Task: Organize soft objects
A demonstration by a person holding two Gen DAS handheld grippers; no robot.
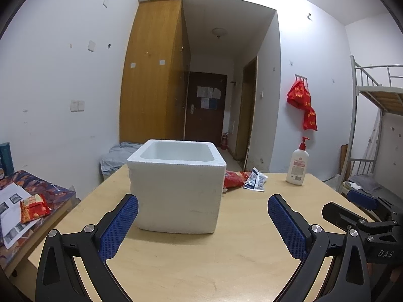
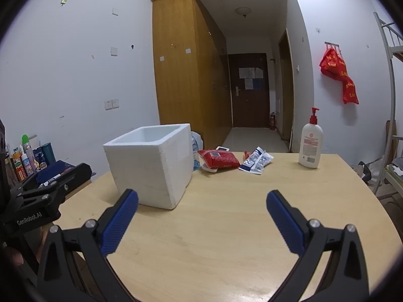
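Left tool (image 1: 202, 207) and right tool (image 2: 201, 202), ribbed blue pads wide apart, empty, facing boxy white foam bin (image 1: 176, 183).

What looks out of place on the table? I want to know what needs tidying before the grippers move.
Nothing is spilled or damaged. The red packet and the blue-and-white pouch lie loose on the table behind the foam box, not inside it. The pump bottle stands upright. Both grippers, left and right, are open and empty.
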